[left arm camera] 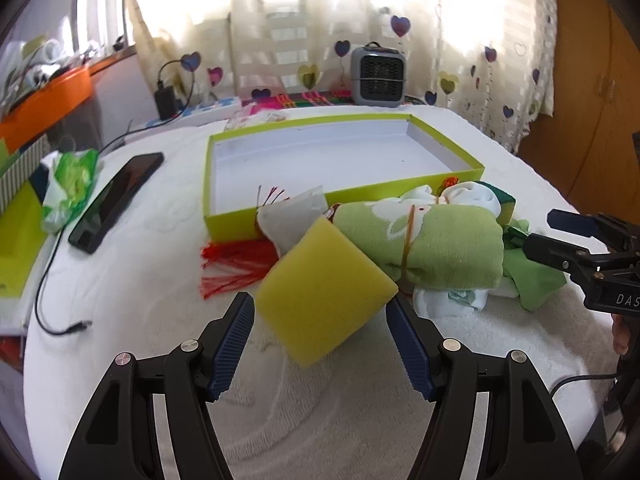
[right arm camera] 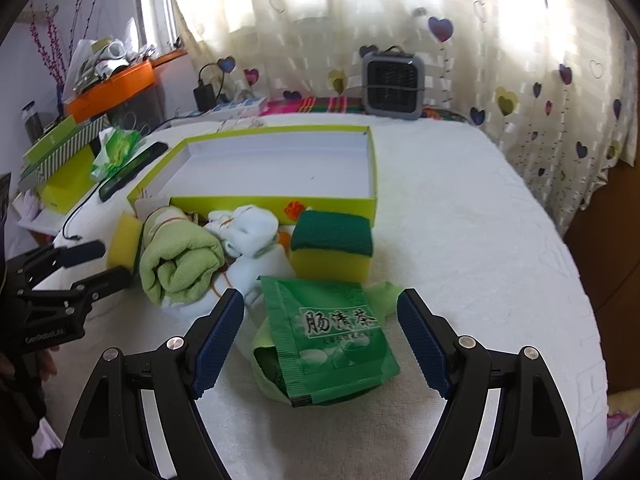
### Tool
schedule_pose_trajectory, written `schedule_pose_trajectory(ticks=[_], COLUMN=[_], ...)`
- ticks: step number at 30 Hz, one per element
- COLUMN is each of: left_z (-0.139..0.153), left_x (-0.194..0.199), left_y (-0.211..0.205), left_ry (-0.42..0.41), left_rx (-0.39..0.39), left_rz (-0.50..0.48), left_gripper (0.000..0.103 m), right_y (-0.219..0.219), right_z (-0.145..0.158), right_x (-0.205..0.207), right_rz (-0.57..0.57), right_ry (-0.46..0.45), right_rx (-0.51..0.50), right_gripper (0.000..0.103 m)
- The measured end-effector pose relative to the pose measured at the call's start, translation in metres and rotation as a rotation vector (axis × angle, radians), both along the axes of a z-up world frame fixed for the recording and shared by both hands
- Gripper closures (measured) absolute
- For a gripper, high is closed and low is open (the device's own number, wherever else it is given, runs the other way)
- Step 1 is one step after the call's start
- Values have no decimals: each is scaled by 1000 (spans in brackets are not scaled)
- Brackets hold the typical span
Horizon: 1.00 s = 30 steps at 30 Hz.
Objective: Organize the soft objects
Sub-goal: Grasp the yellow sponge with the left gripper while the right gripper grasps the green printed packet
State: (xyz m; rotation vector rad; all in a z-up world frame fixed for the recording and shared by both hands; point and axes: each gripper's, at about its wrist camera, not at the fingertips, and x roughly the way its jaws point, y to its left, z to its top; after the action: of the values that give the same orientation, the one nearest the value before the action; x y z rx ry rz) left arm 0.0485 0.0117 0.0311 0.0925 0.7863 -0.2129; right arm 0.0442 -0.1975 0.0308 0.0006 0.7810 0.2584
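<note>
Left wrist view gives me my left gripper (left arm camera: 320, 322) with jaws spread around a tilted yellow sponge (left arm camera: 326, 290), though I cannot tell whether they touch it. Behind lies the rolled green towel (left arm camera: 420, 240), just before the lime box (left arm camera: 440, 188). My right gripper (right arm camera: 320, 332) is also spread, framing a green tea packet (right arm camera: 336, 336) on the white cloth (right arm camera: 480, 260).

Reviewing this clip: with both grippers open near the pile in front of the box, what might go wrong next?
1. The yellow sponge sits tilted against the rolled green towel; the open left gripper may squeeze a corner and let it slip.
2. The green tea packet lies flat on thin green wrapping; the open right gripper may drag both along.
3. The grippers work close together and may bump.
</note>
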Motion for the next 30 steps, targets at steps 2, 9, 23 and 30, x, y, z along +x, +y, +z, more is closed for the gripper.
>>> schedule_pose_trajectory(ticks=[2,9,23,30], left_z=[1,0,-6,-6], left_x=[4,16,19,22], left_y=[-1,8,11,14], left_ry=[-3,19,67,72], left_rx=[9,-5,-80,-106], left_rz=[-20,-26,-17,-4], left_gripper=[35,35,46,48], right_y=[0,-7,-18,-28], right_z=[-3,-11,-8,-5], right_x=[2,7,11,8], right_rz=[-2,-14,-25,-53], right_ry=[11,59,76,68], right_rx=[-6,27,122,171], right_gripper=[24,24,39,56])
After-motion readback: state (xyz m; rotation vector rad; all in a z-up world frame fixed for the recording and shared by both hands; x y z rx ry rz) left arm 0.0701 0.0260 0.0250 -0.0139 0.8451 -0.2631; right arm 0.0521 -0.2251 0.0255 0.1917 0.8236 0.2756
